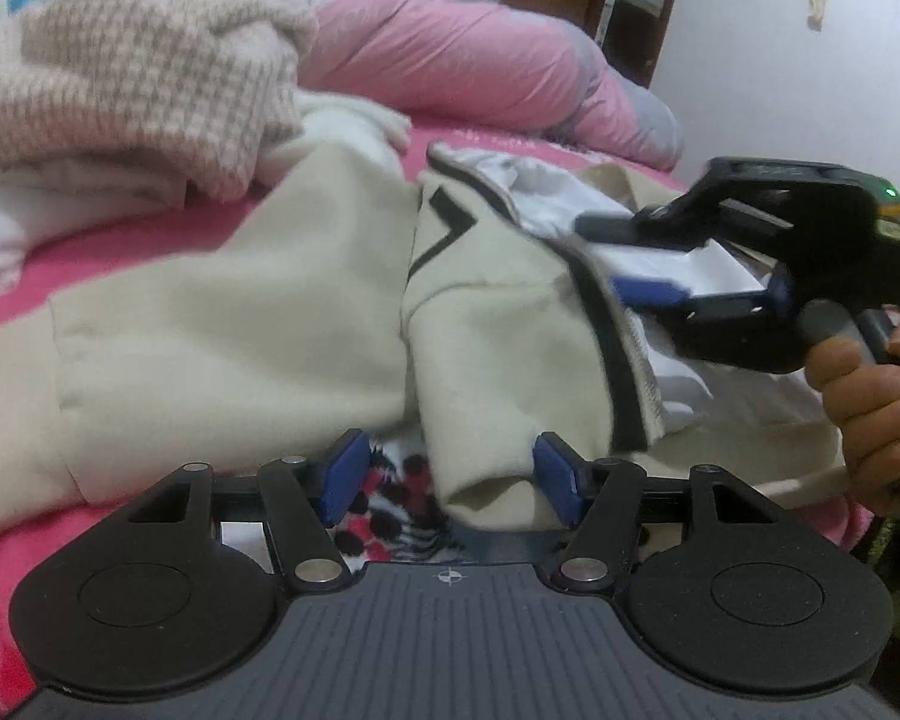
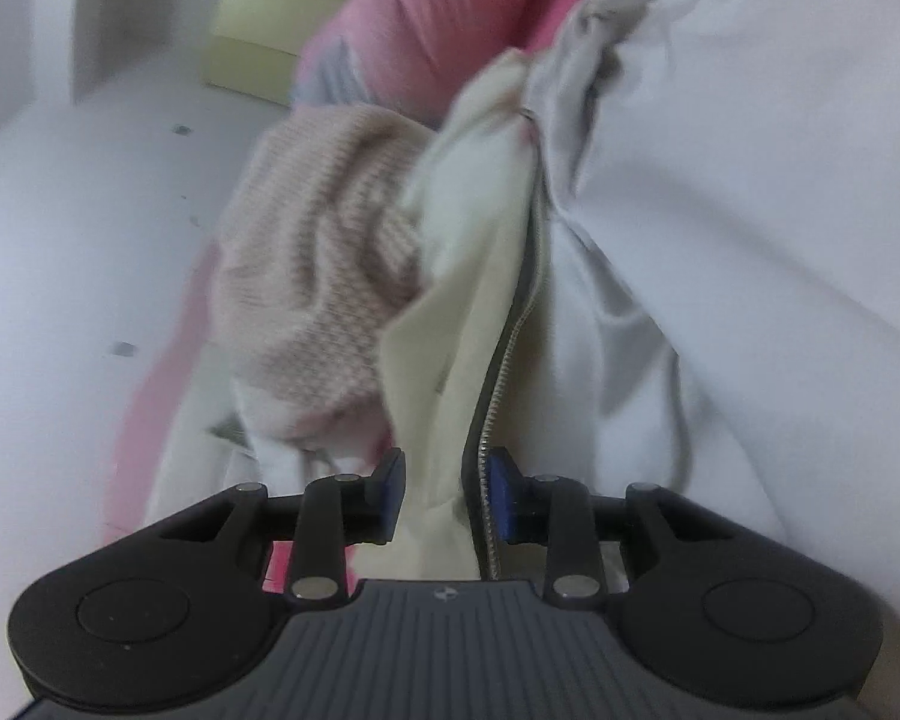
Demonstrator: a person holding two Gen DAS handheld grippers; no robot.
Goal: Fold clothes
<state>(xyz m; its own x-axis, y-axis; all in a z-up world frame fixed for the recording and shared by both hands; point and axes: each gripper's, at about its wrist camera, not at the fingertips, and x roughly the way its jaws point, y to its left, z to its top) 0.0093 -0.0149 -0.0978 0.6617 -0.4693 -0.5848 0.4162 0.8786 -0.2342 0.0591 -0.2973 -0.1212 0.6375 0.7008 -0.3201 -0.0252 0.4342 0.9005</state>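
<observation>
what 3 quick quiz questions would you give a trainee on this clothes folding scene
1. True or false: the left gripper is clamped shut on the cream jacket.
2. Which gripper has the jacket's zipper edge between its fingers? A) left B) right
3. Fill in: the knitted beige sweater lies on the ____ bedsheet.

Key:
1. False; its fingers stand apart, with a fold of fabric between them.
2. B
3. Pink

cream jacket (image 1: 240,312) w/ black trim; pink-beige houndstooth knit (image 1: 144,54); pink quilt (image 1: 450,54)
</observation>
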